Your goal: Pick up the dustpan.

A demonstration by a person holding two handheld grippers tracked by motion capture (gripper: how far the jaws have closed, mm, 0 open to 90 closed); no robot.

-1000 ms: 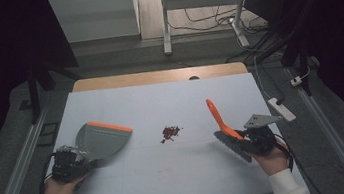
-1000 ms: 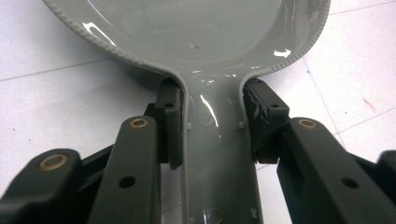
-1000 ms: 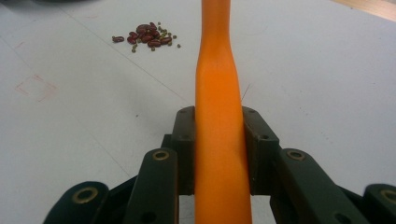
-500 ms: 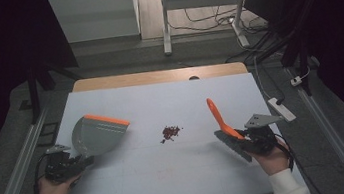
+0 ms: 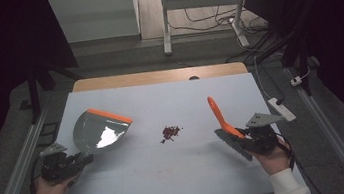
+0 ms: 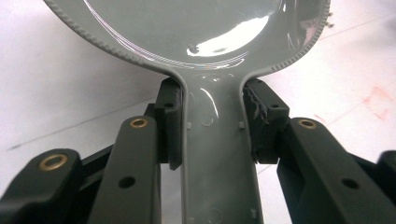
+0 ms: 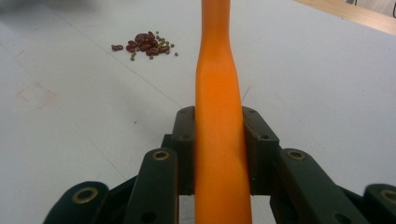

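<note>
1. The left hand-held gripper (image 5: 75,162) has shifted outward toward the left edge of the white bench (image 5: 170,178) over the last second, carrying the grey plastic dustpan with an orange lip (image 5: 99,131) with it; its jaws are pressed onto the dustpan's handle (image 6: 217,154).
2. The right hand-held gripper (image 5: 238,136) has barely moved; its jaws pinch the orange-handled brush (image 7: 219,107) at mid-handle.
3. Judgement: both tools are in hand, so sweeping appears ready to begin, though nothing is collected yet.
4. The small pile of dark red beans and tiny green bits (image 5: 170,132) lies loose at bench centre, between dustpan and brush, well apart from both.
</note>
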